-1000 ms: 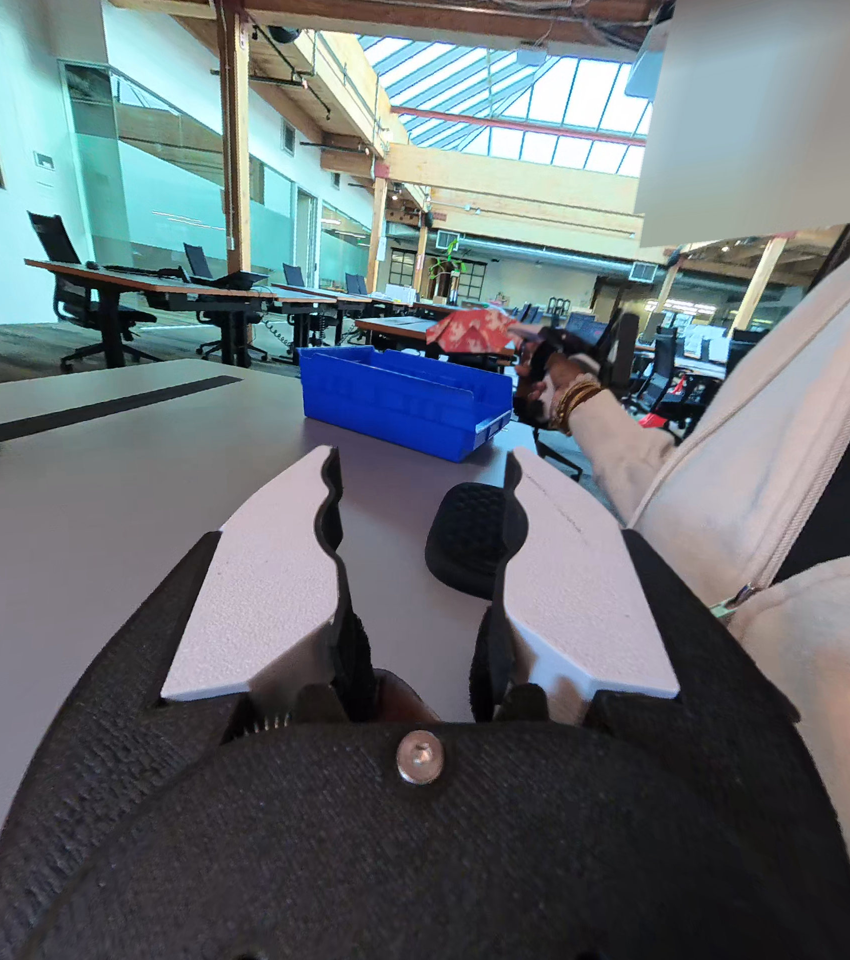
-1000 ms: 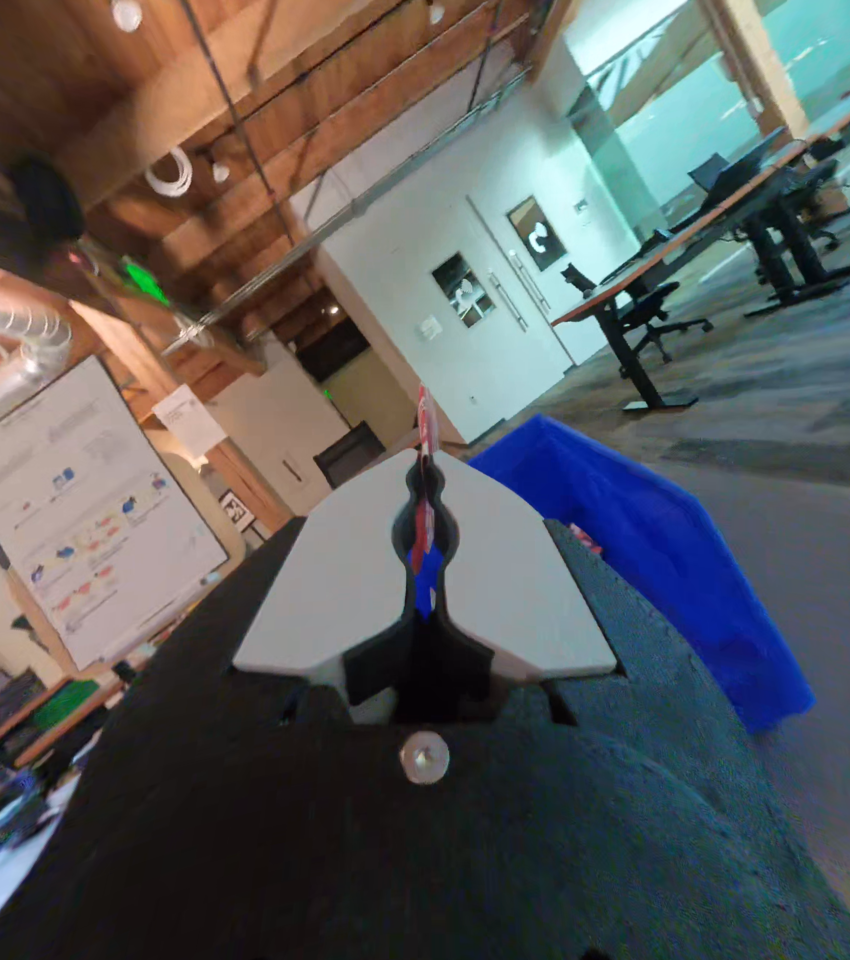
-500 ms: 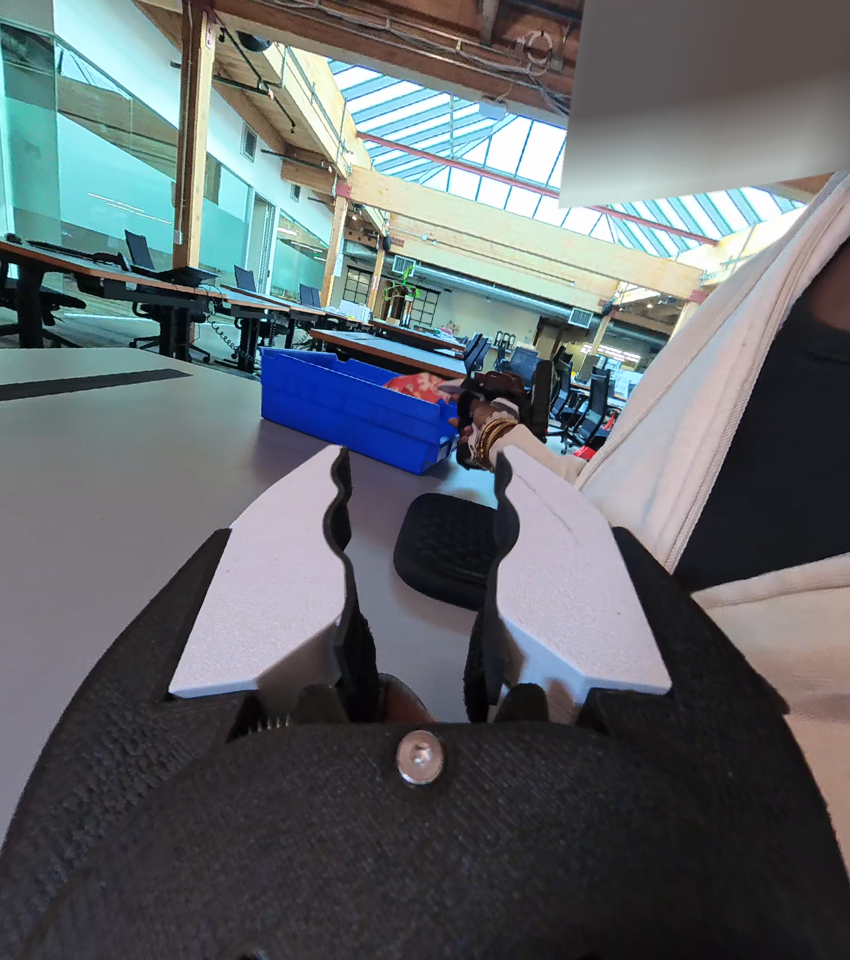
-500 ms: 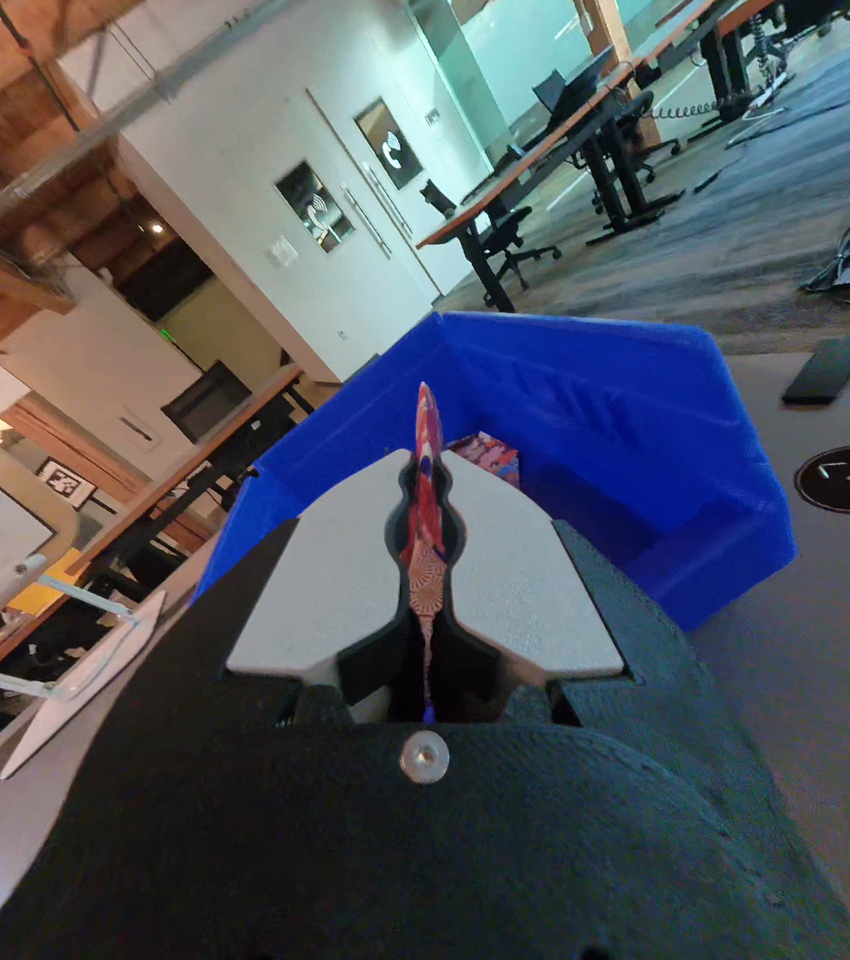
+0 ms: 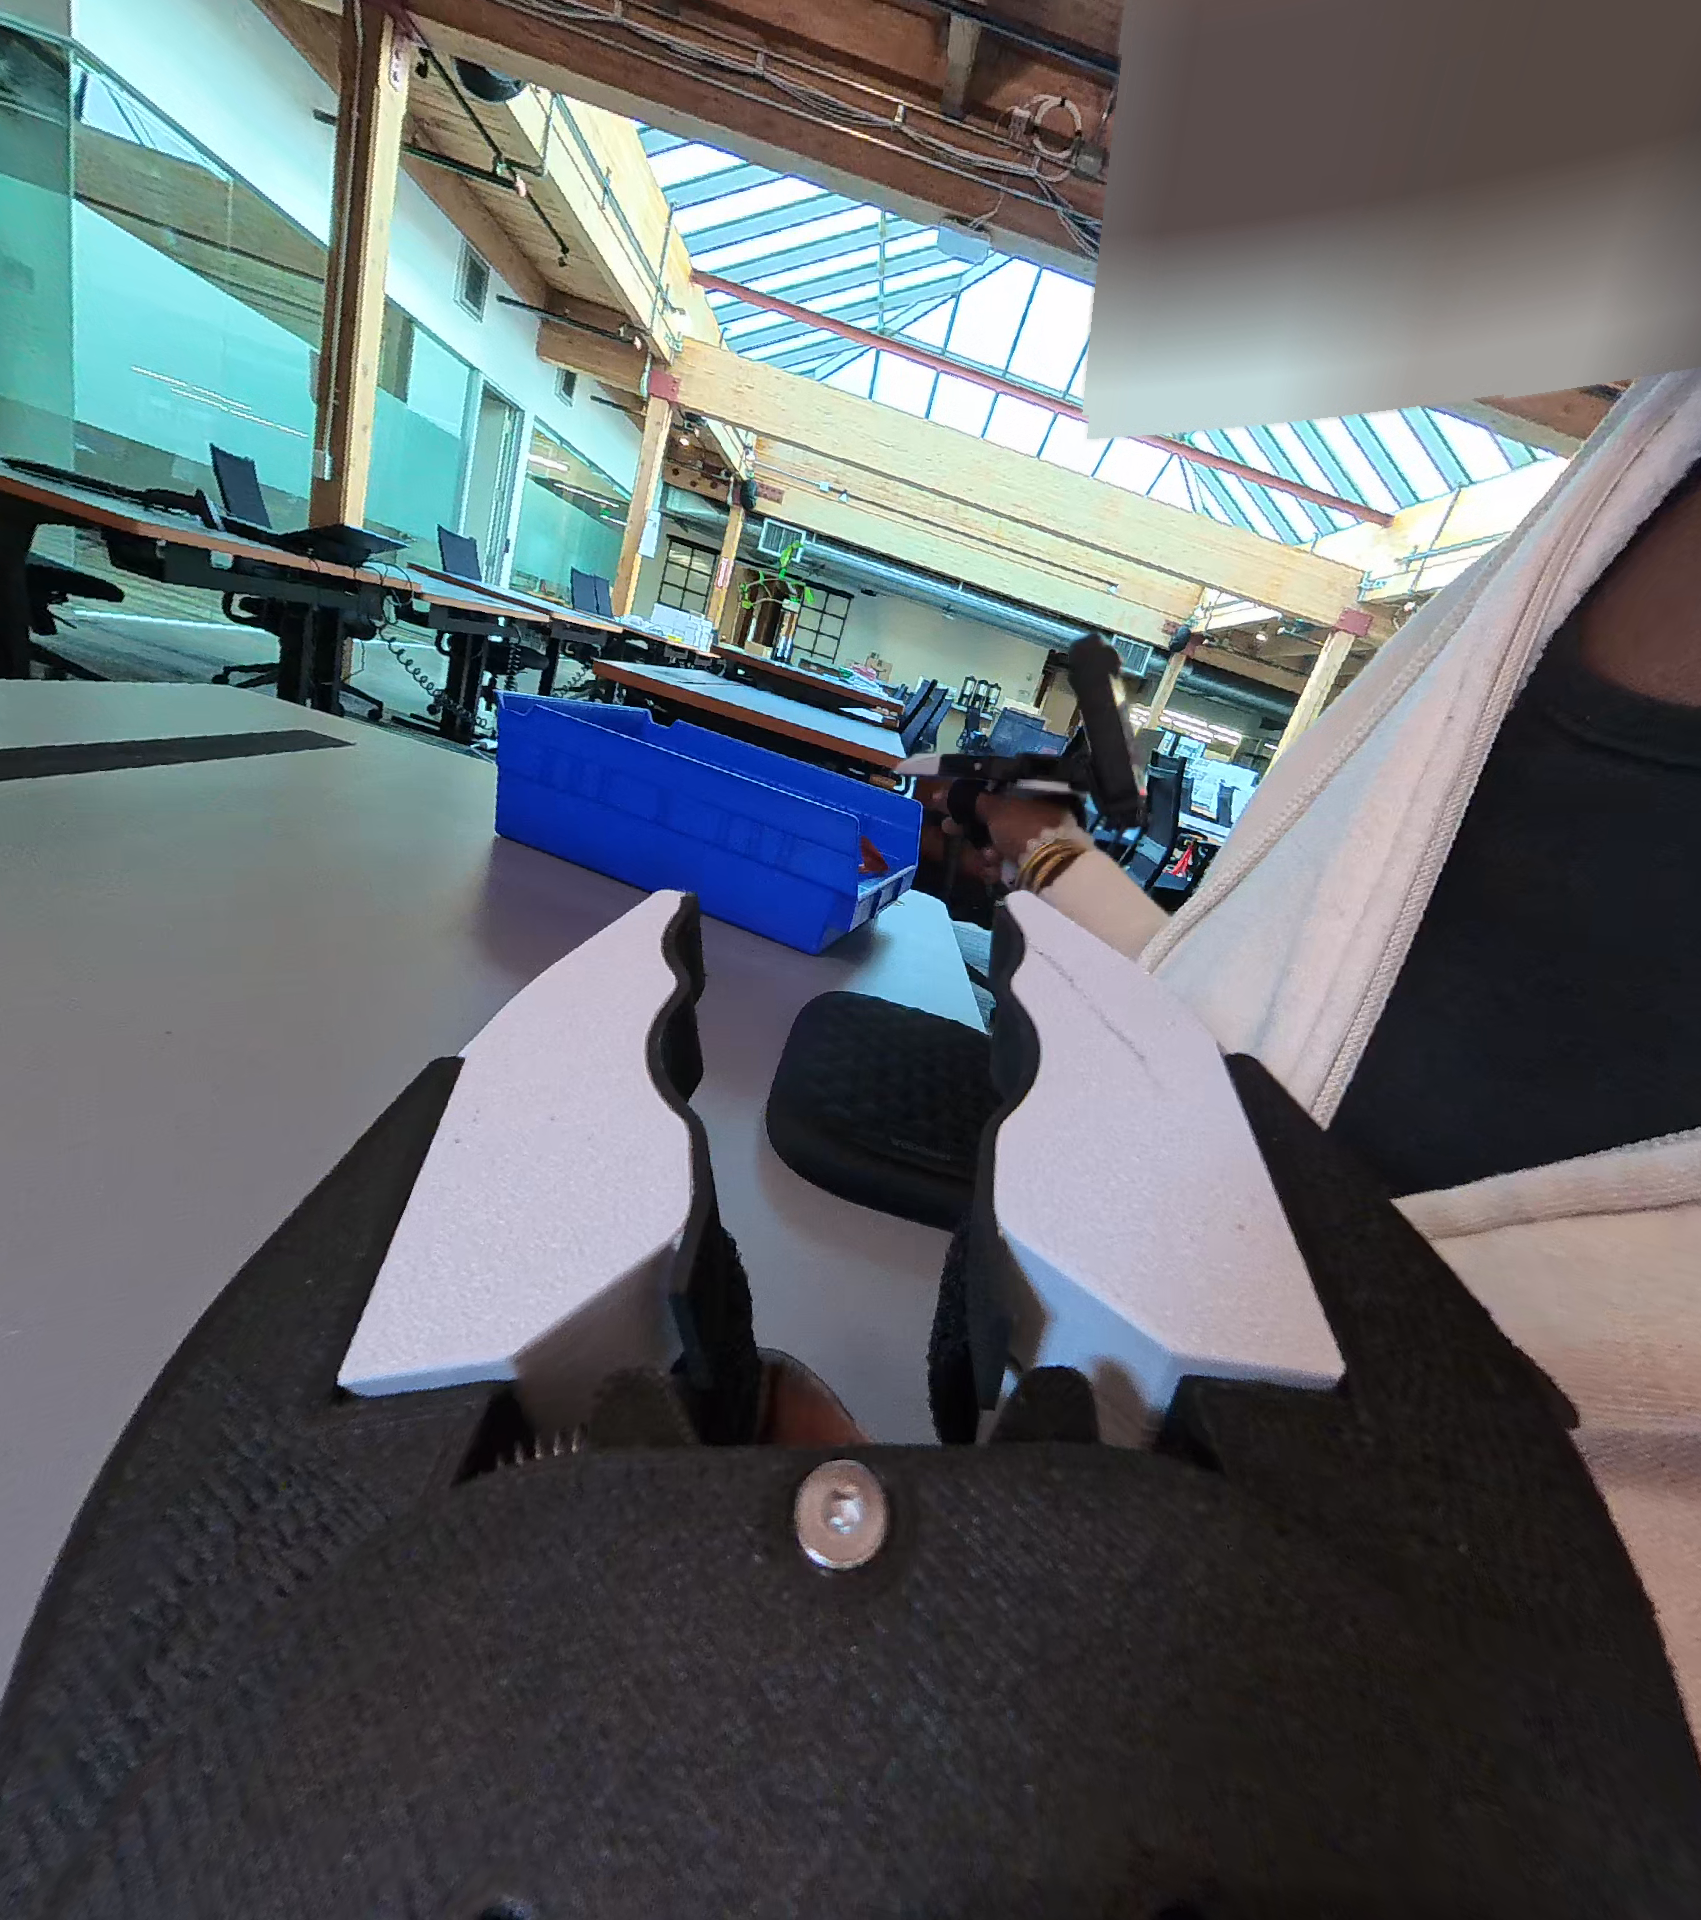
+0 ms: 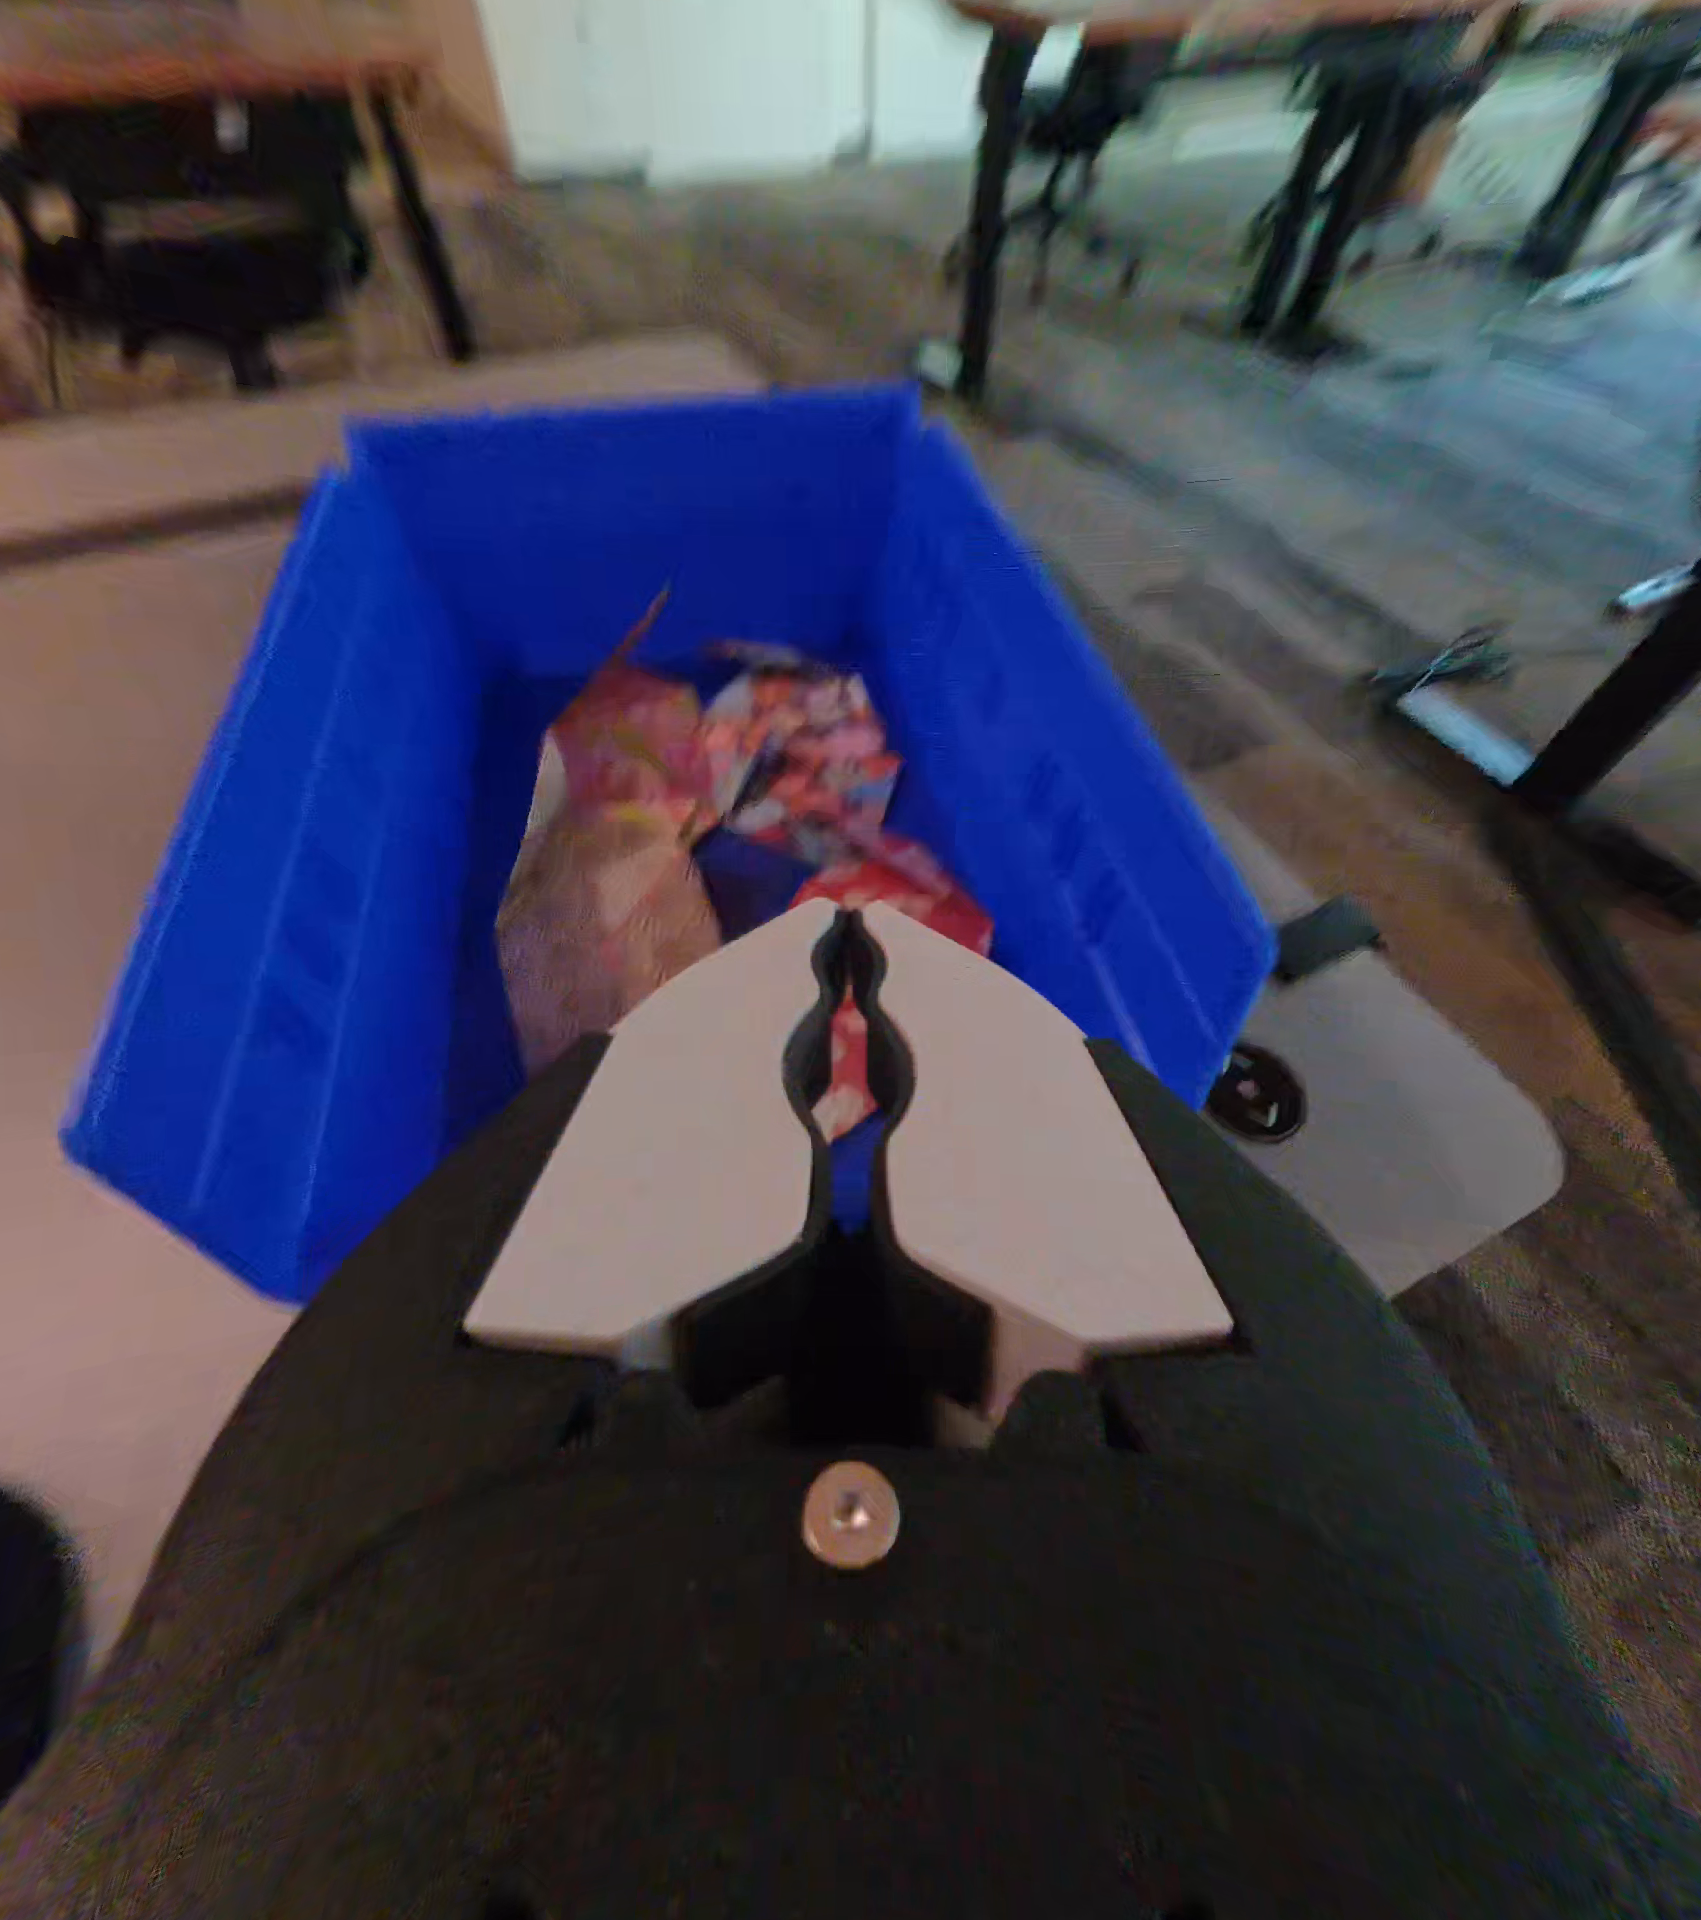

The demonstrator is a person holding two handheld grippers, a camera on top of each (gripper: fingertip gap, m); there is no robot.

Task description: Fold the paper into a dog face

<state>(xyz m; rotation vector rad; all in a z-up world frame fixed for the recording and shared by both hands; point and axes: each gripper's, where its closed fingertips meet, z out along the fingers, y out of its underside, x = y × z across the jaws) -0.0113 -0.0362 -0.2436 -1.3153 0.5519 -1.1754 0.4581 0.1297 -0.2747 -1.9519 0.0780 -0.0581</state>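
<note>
A smooth grey tabletop in an open timber-beamed office bears a blue plastic bin holding folded patterned papers. The left gripper rests spread apart over the tabletop. The right gripper, pressed together and empty, hovers above the bin.

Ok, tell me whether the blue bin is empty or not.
Not empty. The right wrist view looks down into the blue bin and shows several patterned folded papers piled on its floor.

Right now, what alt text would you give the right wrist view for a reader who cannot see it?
The right claw, its jaws closed or nearly so, hangs over an open blue bin holding patterned folded papers. A strip of red patterned paper shows between the jaws; the blurred picture does not settle whether they pinch it. The bin sits on a grey table.
</note>
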